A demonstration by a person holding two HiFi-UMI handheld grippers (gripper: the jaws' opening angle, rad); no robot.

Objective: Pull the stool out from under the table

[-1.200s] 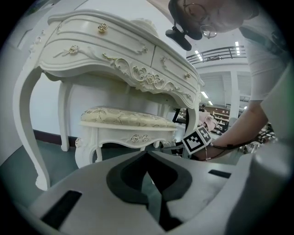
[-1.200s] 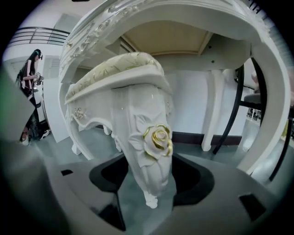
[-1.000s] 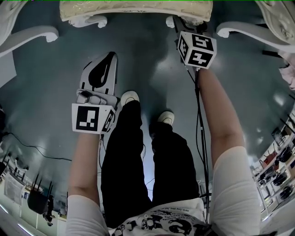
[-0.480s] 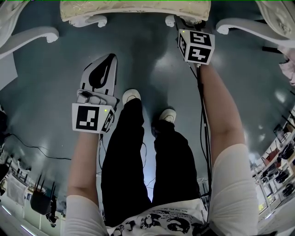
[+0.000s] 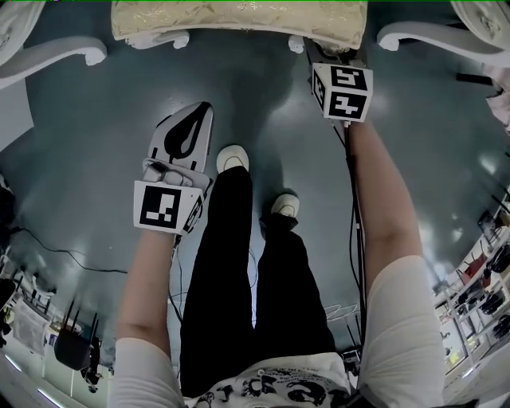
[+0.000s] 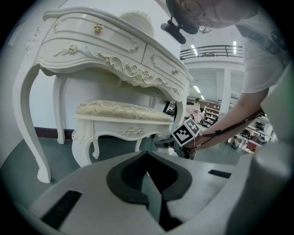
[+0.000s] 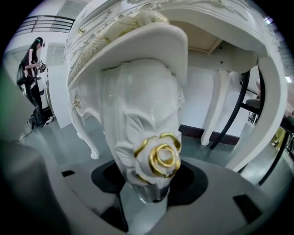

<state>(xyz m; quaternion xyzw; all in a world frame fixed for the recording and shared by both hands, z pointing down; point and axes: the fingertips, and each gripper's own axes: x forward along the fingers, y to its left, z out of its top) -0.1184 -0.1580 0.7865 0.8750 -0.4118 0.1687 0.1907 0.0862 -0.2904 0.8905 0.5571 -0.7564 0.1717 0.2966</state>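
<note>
Two grippers, one at work. The left gripper [image 5: 201,111] hangs over the floor [image 5: 96,159], jaws together on nothing. The cushioned stool [image 5: 239,16] stands partly under the dressing table [image 6: 92,41]. The right gripper [image 7: 149,195], jaws wide and just closing, clamps the stool's front leg [image 7: 142,128] below its gold rose [image 7: 158,156]. The pull looks begun; next calls for a steady, level draw toward the person.

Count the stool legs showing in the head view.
2: left leg at the seat's left corner, right leg at its right corner. Back legs may be hidden beneath.
</note>
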